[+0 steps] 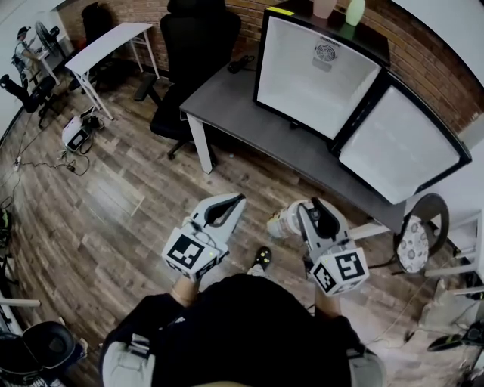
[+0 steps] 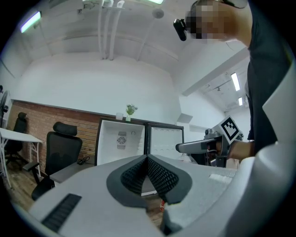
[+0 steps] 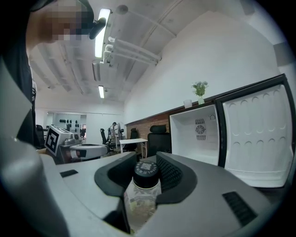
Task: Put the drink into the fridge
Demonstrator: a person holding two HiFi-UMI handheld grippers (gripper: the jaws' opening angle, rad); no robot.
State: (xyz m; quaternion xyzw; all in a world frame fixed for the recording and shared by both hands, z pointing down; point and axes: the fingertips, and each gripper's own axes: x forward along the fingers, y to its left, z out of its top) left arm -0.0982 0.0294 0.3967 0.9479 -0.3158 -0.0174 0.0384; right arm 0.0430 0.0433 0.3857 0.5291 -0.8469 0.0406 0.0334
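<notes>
The drink, a clear bottle (image 3: 142,194) with a black cap (image 3: 146,168), sits between the pads of my right gripper (image 3: 147,172), which is shut on it. From the head view the bottle (image 1: 281,223) sticks out to the left of the right gripper (image 1: 308,212), held above the wooden floor in front of the desk. The small fridge (image 1: 318,72) stands open on the grey desk (image 1: 242,113), its white inside bare and its door (image 1: 397,143) swung to the right. My left gripper (image 1: 239,199) (image 2: 147,160) is shut on nothing, level with the right one.
A black office chair (image 1: 189,45) stands at the desk's left end. A cup and a green bottle (image 1: 354,10) rest on the fridge top. A round stool (image 1: 416,236) is on the right, a white table (image 1: 106,45) at the far left, a black bin (image 1: 41,346) near left.
</notes>
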